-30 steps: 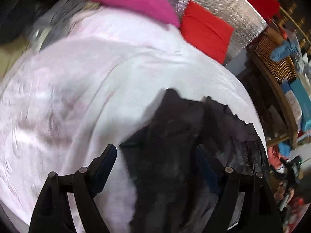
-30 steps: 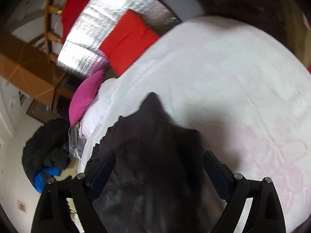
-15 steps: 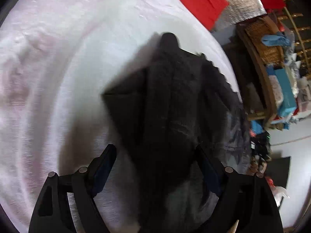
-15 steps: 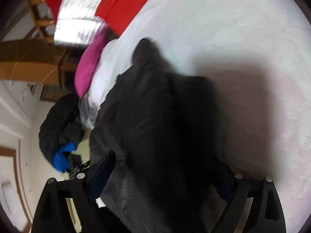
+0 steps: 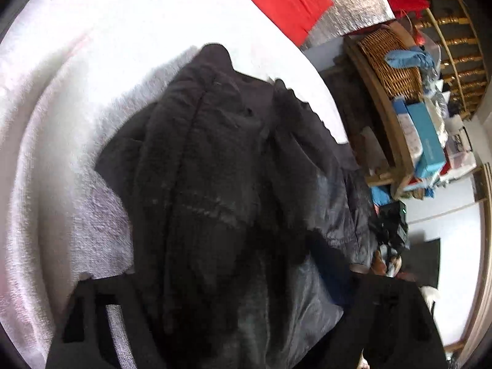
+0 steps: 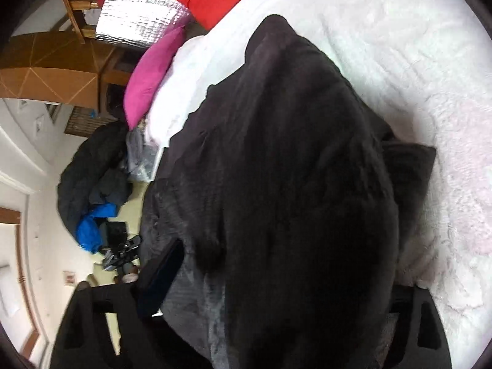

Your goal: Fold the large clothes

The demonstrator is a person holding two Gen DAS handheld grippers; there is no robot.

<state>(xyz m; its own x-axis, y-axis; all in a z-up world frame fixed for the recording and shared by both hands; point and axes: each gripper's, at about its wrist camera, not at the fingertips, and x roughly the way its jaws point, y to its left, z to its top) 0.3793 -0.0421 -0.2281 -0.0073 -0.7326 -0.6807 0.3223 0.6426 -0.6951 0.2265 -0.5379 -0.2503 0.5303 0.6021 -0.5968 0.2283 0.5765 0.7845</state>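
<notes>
A large black coat (image 5: 215,166) lies bunched on the pale fleece-covered bed (image 5: 61,123), its pointed end away from me. In the left wrist view the left gripper (image 5: 221,276) reaches over the near end of the coat. Its jaws are closing with thick folds between them, and the cloth hides its pads. In the right wrist view the same coat (image 6: 292,160) fills the middle. The right gripper (image 6: 286,264) straddles it and is closing too. Its left finger (image 6: 166,270) shows beside the fabric, while the right finger is mostly hidden behind the coat.
Red cushions (image 5: 286,0) and a silver foil sheet (image 6: 138,15) stand at the bed's head, with a pink pillow (image 6: 150,73) beside them. A wicker basket (image 5: 390,64) and boxes (image 5: 427,141) crowd a shelf on one side. Dark clothes (image 6: 89,172) lie on the floor on the other.
Both grippers have sunk and tipped down toward the coat, which now fills more of each view. The jaws have narrowed around it, and the coat now covers the pads.
</notes>
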